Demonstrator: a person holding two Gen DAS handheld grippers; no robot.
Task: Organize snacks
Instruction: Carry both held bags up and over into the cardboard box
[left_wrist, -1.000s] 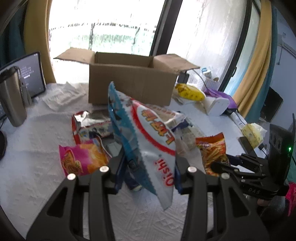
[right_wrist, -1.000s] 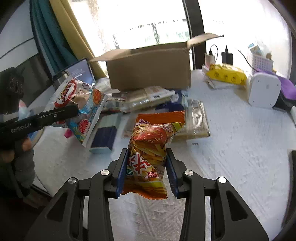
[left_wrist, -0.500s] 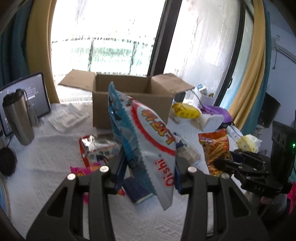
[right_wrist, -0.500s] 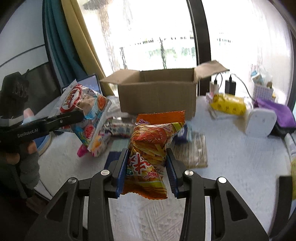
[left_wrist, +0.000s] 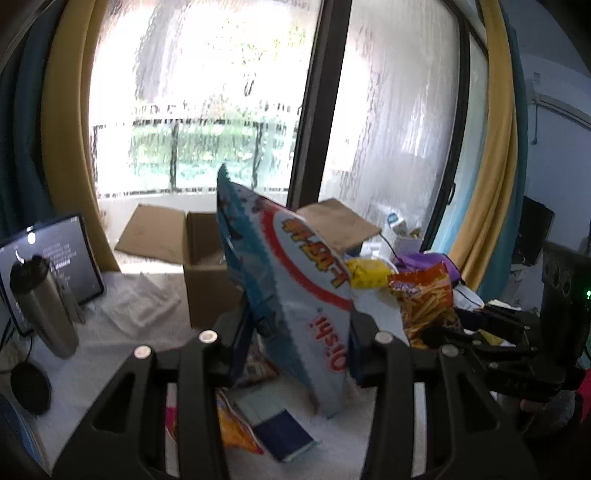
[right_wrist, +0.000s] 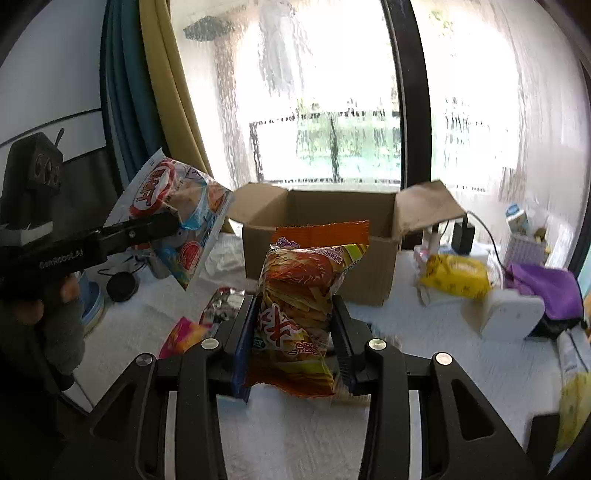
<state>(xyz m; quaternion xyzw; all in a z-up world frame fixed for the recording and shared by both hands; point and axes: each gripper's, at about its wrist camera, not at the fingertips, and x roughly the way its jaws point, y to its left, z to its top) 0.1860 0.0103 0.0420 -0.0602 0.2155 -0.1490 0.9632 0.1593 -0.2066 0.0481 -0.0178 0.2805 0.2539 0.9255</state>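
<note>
Both claws have risen off the surface (right_wrist: 424, 325) since the earlier frames. Left claw (left_wrist: 295, 332) pinches the blue-white snack bag (left_wrist: 291, 280); right claw (right_wrist: 293, 332) pinches the orange fries bag (right_wrist: 299, 295). Both bags hang in front of the open cardboard box (right_wrist: 321, 218).

The left gripper (right_wrist: 162, 225) arm carries the white lettering "GenRobot.AI". The blue-and-white snack bag (left_wrist: 295, 295) shows red print, upside down, reading approximately "O!shi".

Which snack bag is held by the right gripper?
The orange fries bag, clamped in the right gripper; the left gripper holds the blue-and-white bag.
</note>
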